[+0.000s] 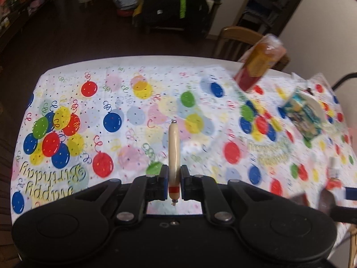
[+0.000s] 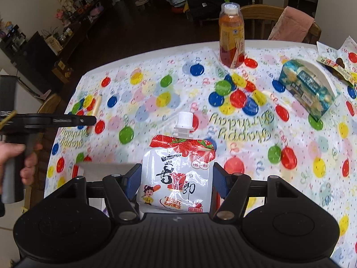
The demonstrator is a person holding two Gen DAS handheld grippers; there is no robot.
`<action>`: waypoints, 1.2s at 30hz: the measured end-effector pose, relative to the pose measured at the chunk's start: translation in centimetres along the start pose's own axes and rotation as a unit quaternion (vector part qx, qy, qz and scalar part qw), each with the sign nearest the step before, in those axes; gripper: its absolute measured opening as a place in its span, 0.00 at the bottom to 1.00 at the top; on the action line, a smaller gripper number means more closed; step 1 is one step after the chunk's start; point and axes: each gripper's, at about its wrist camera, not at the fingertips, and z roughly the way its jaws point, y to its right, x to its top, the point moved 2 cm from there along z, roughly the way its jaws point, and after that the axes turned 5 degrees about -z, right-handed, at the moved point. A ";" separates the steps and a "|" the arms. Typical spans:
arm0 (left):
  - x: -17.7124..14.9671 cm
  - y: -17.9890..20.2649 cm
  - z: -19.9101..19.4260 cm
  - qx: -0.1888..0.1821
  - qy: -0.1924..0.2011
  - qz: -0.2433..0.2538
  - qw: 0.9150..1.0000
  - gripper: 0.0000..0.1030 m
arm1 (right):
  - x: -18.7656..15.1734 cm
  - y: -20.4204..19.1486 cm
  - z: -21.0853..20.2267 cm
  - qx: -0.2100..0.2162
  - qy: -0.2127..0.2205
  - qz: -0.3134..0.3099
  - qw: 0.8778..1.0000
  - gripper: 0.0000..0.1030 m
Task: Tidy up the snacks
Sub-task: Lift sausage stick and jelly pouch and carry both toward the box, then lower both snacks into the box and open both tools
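Item 1: sausage stick (image 1: 173,154), pale casing w/ red band near the rear end. Clamped between the left claw (image 1: 174,182) pads, long axis pointing fwd, far tip over the worktop (image 1: 133,67) centre. In the right wrist view the same stick (image 2: 96,107) shows beyond the left claw (image 2: 89,120), near the worktop's left edge.

Item 2: jelly pouch (image 2: 178,174), white w/ strawberry print, white screw cap fwd. Sits between the right claw (image 2: 177,181) pads; left pad touches the pouch's side, right pad looks just off its edge. Cannot tell if it is truly pinched.

Item 3: drink bottle (image 2: 231,35), orange/red, upright, white cap, close to the far edge. Blurred and tilted-looking in the left wrist view (image 1: 260,63).

Item 4: tissue box (image 2: 309,87), teal print, right side, angled; also seen (image 1: 305,118), blurred.

Item 5: snack packet (image 2: 334,64), flat, beyond the tissue box, near the far-right corner.

Surface: balloon "Happy Birthday" cloth (image 1: 67,134) covers the worktop. Open room: whole left half and centre, betw. sausage stick and bottle. Right side crowded.

Surrounds: wooden chair (image 1: 238,38) behind the far edge; a second chair w/ pink towel (image 2: 292,24) at far right. A hand (image 2: 13,156) grips the left tool's handle, off the left edge.
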 end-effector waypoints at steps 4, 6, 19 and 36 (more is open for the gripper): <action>-2.2 0.8 -2.6 -0.012 0.005 0.025 1.000 0.07 | -1.7 -1.0 -0.5 0.001 -0.006 -0.004 1.000 0.64; -3.2 1.3 -3.6 -0.019 0.005 0.036 0.999 0.07 | -2.6 -1.5 -0.6 0.000 -0.009 -0.006 1.000 0.64; -10.5 4.0 -4.4 -0.052 -0.028 0.083 0.995 0.08 | -7.4 -4.3 1.2 0.002 -0.048 -0.041 0.998 0.64; -14.5 4.2 0.6 -0.027 -0.080 0.090 0.992 0.08 | -9.9 -5.7 5.2 -0.013 -0.059 -0.049 0.997 0.65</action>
